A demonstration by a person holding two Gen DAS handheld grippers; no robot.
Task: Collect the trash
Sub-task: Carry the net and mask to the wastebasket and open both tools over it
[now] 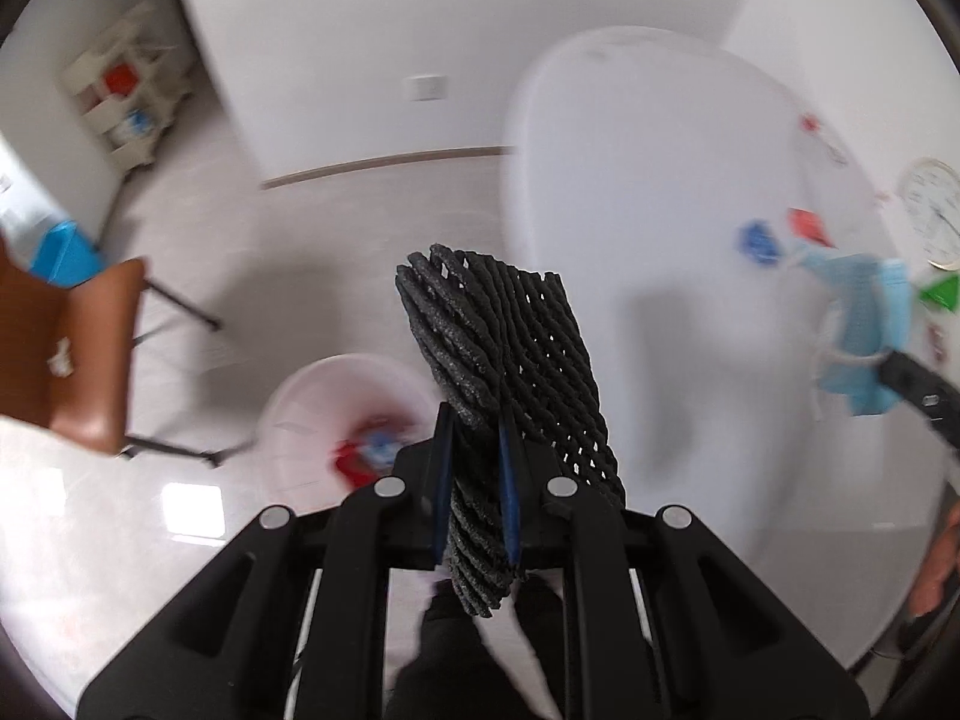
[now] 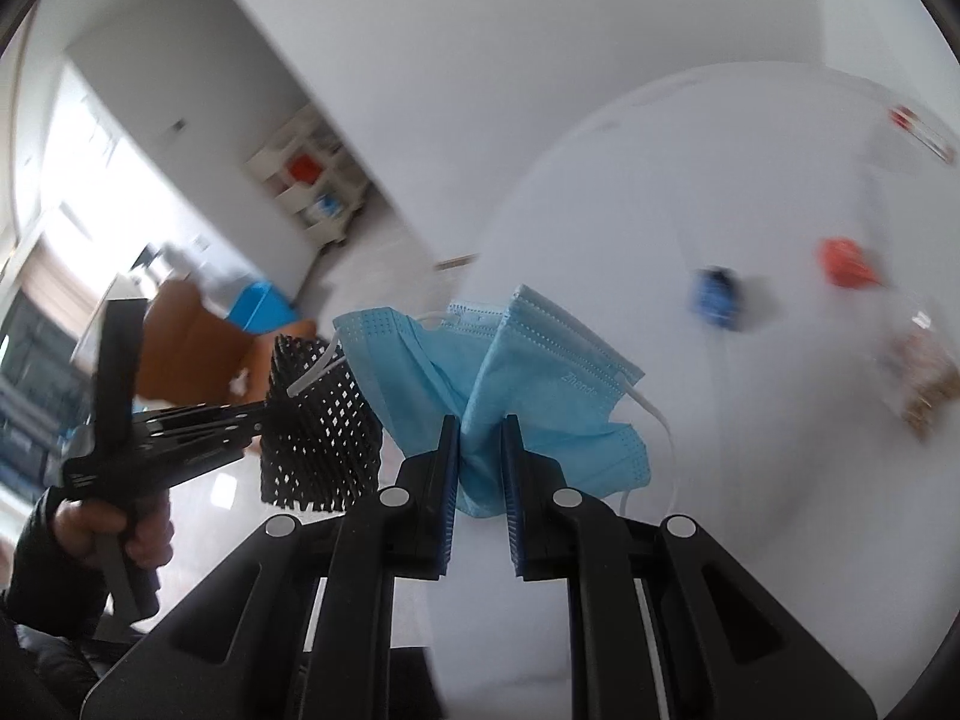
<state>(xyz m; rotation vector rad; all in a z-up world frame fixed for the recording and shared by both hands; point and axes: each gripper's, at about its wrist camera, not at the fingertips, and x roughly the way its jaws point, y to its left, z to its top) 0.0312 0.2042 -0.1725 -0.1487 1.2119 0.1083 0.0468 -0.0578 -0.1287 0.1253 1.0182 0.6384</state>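
Note:
My left gripper [image 1: 475, 420] is shut on a black foam net sleeve [image 1: 510, 348], held in the air above the floor beside the white table [image 1: 648, 192]. The sleeve also shows in the right wrist view [image 2: 318, 438]. My right gripper [image 2: 481, 432] is shut on a crumpled blue face mask [image 2: 540, 372], held over the table's edge; the mask also shows at the right of the left wrist view [image 1: 864, 324]. A white bin [image 1: 318, 402] stands on the floor below the left gripper, with red and blue trash [image 1: 369, 450] inside.
On the table lie a blue wrapper [image 2: 714, 294], a red wrapper [image 2: 846, 264], a green piece [image 1: 942, 294], a clear snack bag [image 2: 918, 372] and a round clock [image 1: 933, 216]. A brown chair [image 1: 72, 354] stands left of the bin. A white shelf [image 1: 126, 84] stands by the wall.

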